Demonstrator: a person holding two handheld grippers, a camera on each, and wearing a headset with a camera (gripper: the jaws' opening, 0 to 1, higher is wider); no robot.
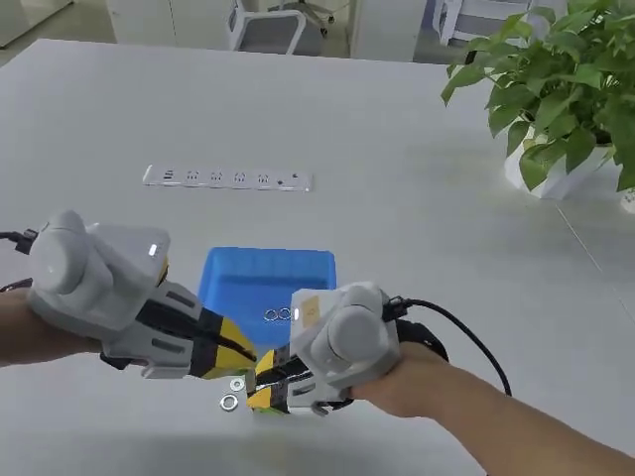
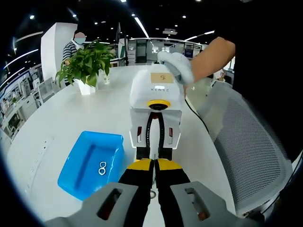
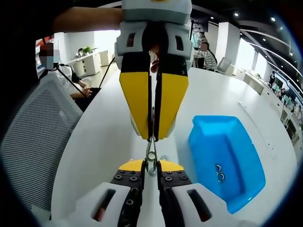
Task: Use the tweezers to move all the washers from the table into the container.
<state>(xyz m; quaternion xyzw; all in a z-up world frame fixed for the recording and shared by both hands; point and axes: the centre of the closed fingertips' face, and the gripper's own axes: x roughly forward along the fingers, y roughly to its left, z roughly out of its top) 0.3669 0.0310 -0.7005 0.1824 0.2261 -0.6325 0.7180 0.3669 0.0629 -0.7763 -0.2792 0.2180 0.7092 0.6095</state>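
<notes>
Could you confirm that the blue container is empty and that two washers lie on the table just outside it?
Not quite: the blue container is not empty. The head view shows two washers lying in it, side by side. The rest holds: two more washers lie on the table just outside it.

Left gripper [image 2: 152,163] jaws pressed together on thin tweezers [image 2: 154,157]. Straight ahead, nose to nose: right gripper [image 2: 154,150], jaws narrowed around the tweezers' far end, a hand [image 2: 177,66] on it. Ahead-left, blue container [image 2: 75,175] with two washers [image 2: 102,167] inside. Farther ahead-left, potted plant [image 2: 85,64]. Right, mesh chair [image 2: 251,146].
</notes>
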